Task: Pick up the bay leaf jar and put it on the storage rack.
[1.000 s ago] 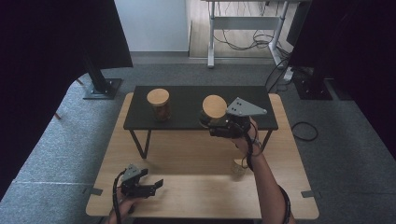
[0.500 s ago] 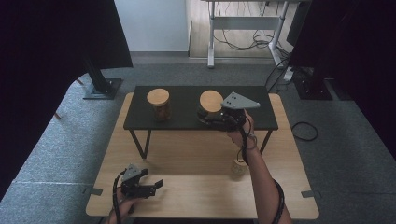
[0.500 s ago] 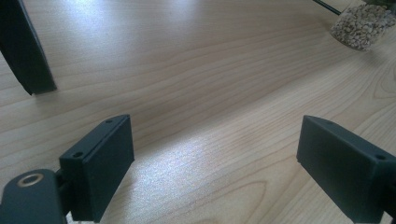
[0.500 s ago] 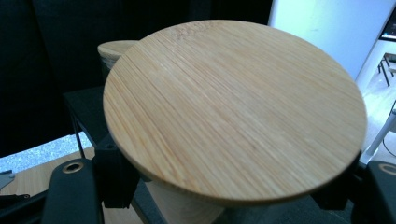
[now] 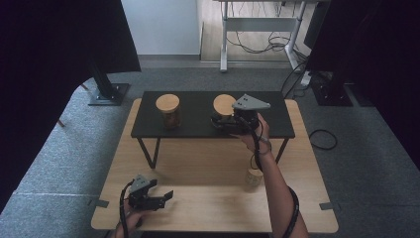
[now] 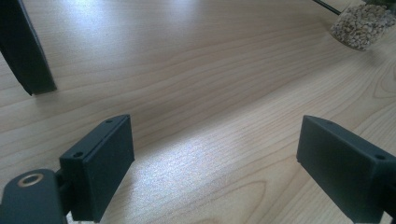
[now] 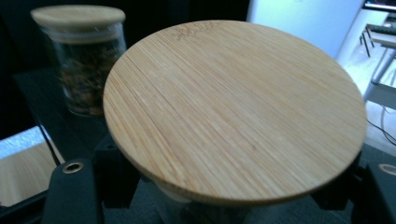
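My right gripper (image 5: 221, 122) is shut on a glass jar with a round bamboo lid (image 5: 224, 105), holding it over the right half of the black shelf (image 5: 198, 126). In the right gripper view the lid (image 7: 233, 107) takes up most of the picture, with the right gripper (image 7: 224, 205) and its jaws on either side under it. A second lidded jar (image 5: 168, 111) with dark contents stands on the shelf's left half, also the jar (image 7: 81, 60) behind the lid. My left gripper (image 5: 163, 197) rests low over the table's front left, open, with nothing between the fingers (image 6: 100, 163).
The black shelf stands on thin legs on a light wooden table (image 5: 213, 208). A small jar of pale beans (image 5: 254, 176) sits on the table below the right forearm, the same jar (image 6: 362, 25) ahead of the left gripper. A shelf leg (image 6: 25, 51) is at left.
The right gripper has carried the lidded jar leftward and farther in over the black shelf. The left gripper has stayed where it was.
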`<state>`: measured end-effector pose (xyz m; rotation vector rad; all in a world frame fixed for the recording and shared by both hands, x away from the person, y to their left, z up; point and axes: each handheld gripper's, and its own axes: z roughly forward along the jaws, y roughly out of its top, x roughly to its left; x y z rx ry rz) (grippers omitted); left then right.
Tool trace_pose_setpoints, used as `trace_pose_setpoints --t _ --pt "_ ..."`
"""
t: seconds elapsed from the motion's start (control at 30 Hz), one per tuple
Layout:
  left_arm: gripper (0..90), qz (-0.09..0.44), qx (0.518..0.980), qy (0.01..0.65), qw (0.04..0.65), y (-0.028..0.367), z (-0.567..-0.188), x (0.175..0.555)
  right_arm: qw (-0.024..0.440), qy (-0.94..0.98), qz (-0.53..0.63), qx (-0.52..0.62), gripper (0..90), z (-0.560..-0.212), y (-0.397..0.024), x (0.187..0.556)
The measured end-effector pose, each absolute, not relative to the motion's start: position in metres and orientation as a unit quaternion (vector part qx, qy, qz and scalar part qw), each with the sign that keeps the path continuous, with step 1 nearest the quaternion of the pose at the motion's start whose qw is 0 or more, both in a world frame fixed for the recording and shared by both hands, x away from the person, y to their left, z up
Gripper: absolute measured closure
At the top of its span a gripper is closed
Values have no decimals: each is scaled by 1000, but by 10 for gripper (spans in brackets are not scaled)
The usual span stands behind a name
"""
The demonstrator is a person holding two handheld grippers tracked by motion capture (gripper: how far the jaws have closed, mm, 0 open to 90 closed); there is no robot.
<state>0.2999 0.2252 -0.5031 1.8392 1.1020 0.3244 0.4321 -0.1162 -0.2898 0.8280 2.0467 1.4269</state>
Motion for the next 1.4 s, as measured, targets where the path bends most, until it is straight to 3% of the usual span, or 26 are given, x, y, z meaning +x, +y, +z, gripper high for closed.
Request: trace_pose_setpoints --t 1.1,1.4 --pt "104 132 752 448 465 224 -503 299 272 759 484 341 225 -292 -110 435" --pt "104 132 752 448 465 224 -503 299 265 752 491 350 138 -294 -114 434"
